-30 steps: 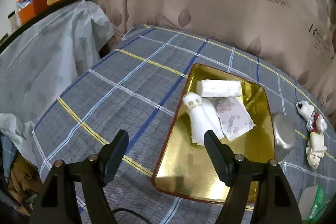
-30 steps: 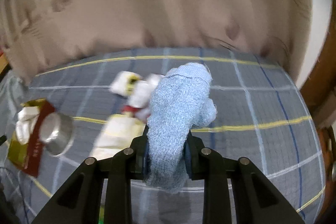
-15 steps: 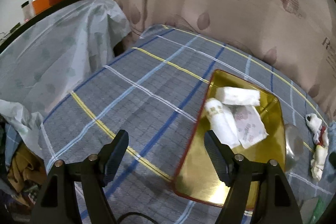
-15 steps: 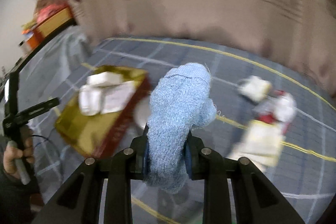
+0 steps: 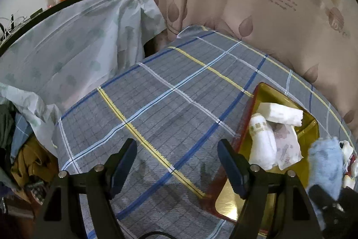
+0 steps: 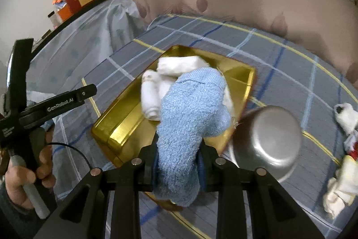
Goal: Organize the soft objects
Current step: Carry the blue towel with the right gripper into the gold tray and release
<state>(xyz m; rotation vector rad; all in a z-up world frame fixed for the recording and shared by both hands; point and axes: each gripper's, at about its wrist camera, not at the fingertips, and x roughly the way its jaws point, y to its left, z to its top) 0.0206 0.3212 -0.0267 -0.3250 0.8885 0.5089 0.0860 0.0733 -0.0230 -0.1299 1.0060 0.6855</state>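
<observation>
Swung across from the loose socks, the right gripper (image 6: 177, 162) clamps a blue towel (image 6: 190, 118) above the gold tray (image 6: 125, 127) ahead, where early release risks snagging its rim.

Beige leaf-print curtain (image 5: 257, 21) along the back, grey plaid tablecloth (image 5: 170, 104) in front, and a shelf draped in pale plastic sheeting (image 5: 67, 48) on the left.

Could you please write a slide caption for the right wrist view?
Right tongs carry a blue towel above the gold tray.
</observation>
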